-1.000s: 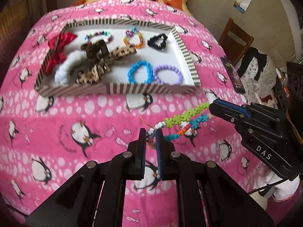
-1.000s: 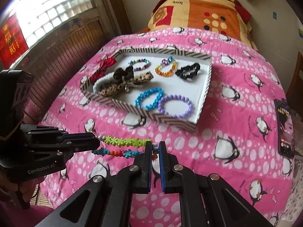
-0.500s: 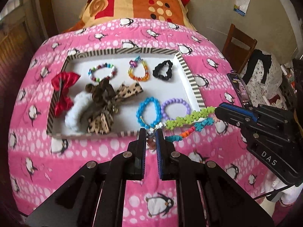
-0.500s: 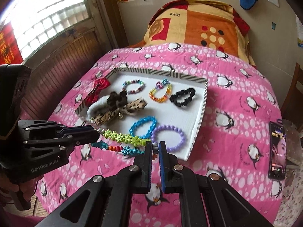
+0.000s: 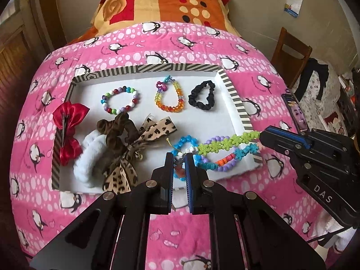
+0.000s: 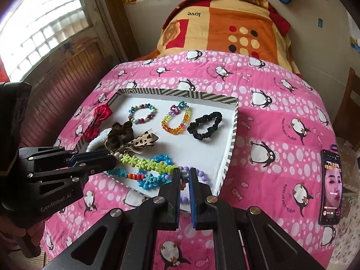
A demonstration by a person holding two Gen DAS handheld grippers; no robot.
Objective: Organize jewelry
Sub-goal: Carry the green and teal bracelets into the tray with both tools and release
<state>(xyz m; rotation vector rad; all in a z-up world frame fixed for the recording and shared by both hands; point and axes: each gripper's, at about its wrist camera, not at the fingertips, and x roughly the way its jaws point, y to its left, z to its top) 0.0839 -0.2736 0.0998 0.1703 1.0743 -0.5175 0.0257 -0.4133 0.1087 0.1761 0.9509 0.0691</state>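
Observation:
A woven bracelet (image 5: 227, 144) with a green strand and a teal-and-orange strand hangs stretched between both grippers, above the front right corner of the striped tray (image 5: 234, 94). My left gripper (image 5: 180, 157) is shut on its white-clasp end. My right gripper (image 6: 184, 173) is shut on the other end; in the left wrist view it enters from the right (image 5: 265, 136). The same bracelet (image 6: 146, 164) runs from the left gripper (image 6: 108, 157) in the right wrist view. Below it in the tray lie a blue bead bracelet (image 5: 186, 140) and a purple one (image 5: 216, 139).
The tray also holds a red bow (image 5: 69, 121), white and brown scrunchies, a leopard bow (image 5: 155, 130), two coloured bead bracelets (image 5: 119, 100) and a black scrunchie (image 5: 202, 96). A phone (image 6: 330, 184) lies on the pink penguin blanket at right. A wooden chair (image 5: 290, 56) stands beyond the bed.
Both grippers carried the stretched bracelet forward from over the bare blanket to above the tray's front right corner. Their hold on it stayed the same.

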